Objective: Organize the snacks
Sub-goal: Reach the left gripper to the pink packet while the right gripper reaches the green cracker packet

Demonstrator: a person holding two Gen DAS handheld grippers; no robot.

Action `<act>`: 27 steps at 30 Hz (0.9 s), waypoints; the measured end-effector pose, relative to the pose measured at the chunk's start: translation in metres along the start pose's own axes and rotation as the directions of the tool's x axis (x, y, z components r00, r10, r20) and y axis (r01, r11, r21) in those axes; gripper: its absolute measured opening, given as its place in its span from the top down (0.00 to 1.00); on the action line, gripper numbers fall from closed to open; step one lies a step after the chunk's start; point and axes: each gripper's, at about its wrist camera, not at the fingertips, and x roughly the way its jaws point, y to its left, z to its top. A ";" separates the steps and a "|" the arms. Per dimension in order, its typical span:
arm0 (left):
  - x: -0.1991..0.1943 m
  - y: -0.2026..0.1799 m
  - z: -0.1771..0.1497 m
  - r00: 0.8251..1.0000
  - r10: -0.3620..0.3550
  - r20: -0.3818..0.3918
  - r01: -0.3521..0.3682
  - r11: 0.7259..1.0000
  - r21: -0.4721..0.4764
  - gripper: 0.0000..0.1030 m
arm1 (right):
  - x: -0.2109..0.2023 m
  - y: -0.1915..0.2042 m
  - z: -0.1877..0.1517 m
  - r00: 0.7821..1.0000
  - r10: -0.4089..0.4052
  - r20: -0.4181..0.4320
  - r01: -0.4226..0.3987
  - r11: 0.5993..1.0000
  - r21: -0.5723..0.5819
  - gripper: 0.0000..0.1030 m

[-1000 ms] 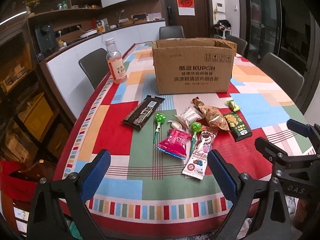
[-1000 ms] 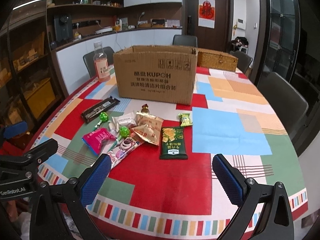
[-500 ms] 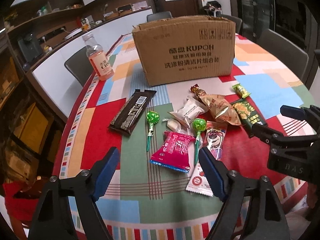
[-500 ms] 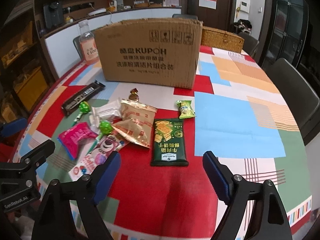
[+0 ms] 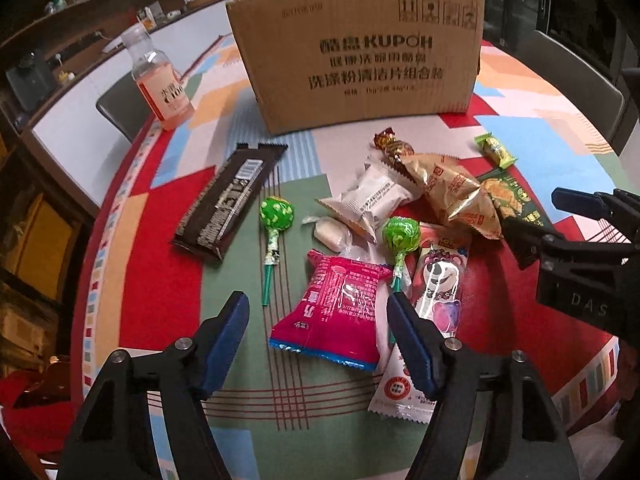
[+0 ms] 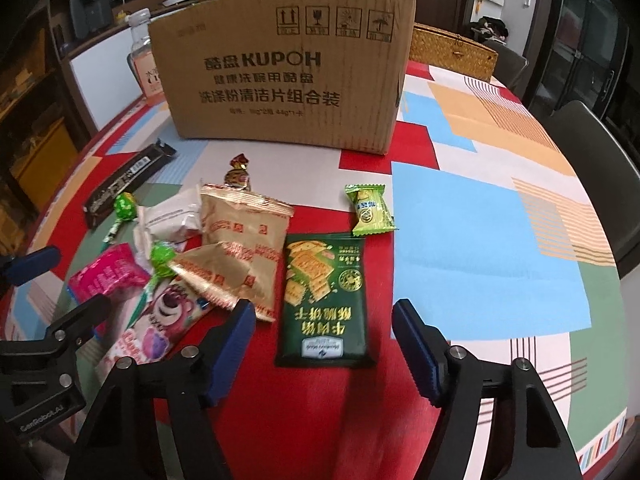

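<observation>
Crinkly pink foil pouch (image 5: 340, 312) between spread left gripper (image 5: 318, 338); right gripper (image 6: 324, 344) spread (glossy green packet (image 6: 326, 300)).

The cardboard box (image 6: 280, 76) hides most of the bottle (image 6: 142, 56); its inside stays unseen.

A: Indoor light falls from above; the patchwork tablecloth (image 5: 168, 208) is evenly bright, while the room behind stays dim.

B: Glare?

A: White glints streak the glossy pink snack packet (image 5: 340, 300) and the gold foil bag (image 5: 456, 196).

B: Sharpness?

A: Centres are fairly crisp. Fisheye bending curves the brown cardboard box (image 6: 288, 76); corners go black.
</observation>
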 end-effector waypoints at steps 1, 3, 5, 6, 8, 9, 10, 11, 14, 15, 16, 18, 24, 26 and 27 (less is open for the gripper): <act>0.002 0.000 0.000 1.000 -0.005 -0.007 0.005 1.000 -0.002 0.34 | 0.002 0.000 0.001 1.000 -0.003 -0.001 0.003 1.000 0.001 0.32; 0.006 0.001 0.002 1.000 -0.018 -0.016 0.017 1.000 -0.005 0.36 | 0.005 -0.001 0.003 1.000 -0.004 -0.004 0.004 1.000 0.001 0.33; 0.010 0.001 0.003 0.999 -0.032 -0.024 0.032 0.999 -0.010 0.39 | 0.007 -0.003 0.005 1.000 -0.004 -0.005 0.004 1.000 0.005 0.34; 0.011 0.002 0.003 0.999 -0.038 -0.027 0.037 0.999 -0.012 0.41 | 0.008 -0.003 0.005 1.000 -0.009 -0.005 0.009 1.000 0.003 0.34; 0.015 0.002 0.003 0.998 -0.055 -0.040 0.055 0.998 -0.018 0.45 | 0.011 -0.004 0.007 1.000 -0.017 -0.009 0.017 1.000 0.001 0.36; 0.017 0.003 0.004 0.997 -0.068 -0.046 0.067 0.998 -0.024 0.48 | 0.012 -0.005 0.007 1.000 -0.013 -0.015 0.013 1.000 0.004 0.37; 0.019 0.004 0.004 0.996 -0.078 -0.051 0.076 0.997 -0.031 0.49 | 0.014 -0.004 0.007 1.000 -0.008 -0.022 0.008 1.000 0.004 0.37; 0.020 0.006 0.004 0.995 -0.086 -0.055 0.084 0.996 -0.040 0.49 | 0.016 -0.004 0.007 1.000 -0.007 -0.028 0.007 1.000 0.001 0.39; 0.021 0.008 0.004 0.994 -0.098 -0.057 0.095 0.994 -0.052 0.49 | 0.020 -0.002 0.007 0.999 -0.001 -0.034 0.000 1.000 -0.004 0.43; 0.021 0.008 0.004 0.993 -0.101 -0.055 0.098 0.994 -0.053 0.50 | 0.020 -0.001 0.008 0.999 -0.001 -0.032 0.001 1.000 -0.006 0.43; 0.021 0.008 0.004 0.993 -0.105 -0.054 0.102 0.993 -0.055 0.50 | 0.020 -0.001 0.008 1.000 -0.002 -0.030 0.001 1.000 -0.010 0.44; 0.023 0.009 0.005 0.991 -0.119 -0.054 0.115 0.991 -0.061 0.51 | 0.021 -0.001 0.009 0.999 0.015 -0.029 -0.015 1.000 -0.009 0.48; 0.021 0.012 0.006 0.989 -0.145 -0.038 0.141 0.986 -0.085 0.52 | 0.019 0.000 0.009 0.999 0.016 -0.028 -0.017 1.000 -0.012 0.57; 0.016 0.012 0.006 0.990 -0.142 -0.023 0.140 0.987 -0.083 0.52 | 0.015 0.000 0.008 1.000 0.012 -0.021 -0.012 1.000 -0.011 0.57; 0.014 0.011 0.005 0.990 -0.141 -0.018 0.139 0.987 -0.082 0.52 | 0.012 0.000 0.008 1.000 0.011 -0.015 -0.011 1.000 -0.011 0.57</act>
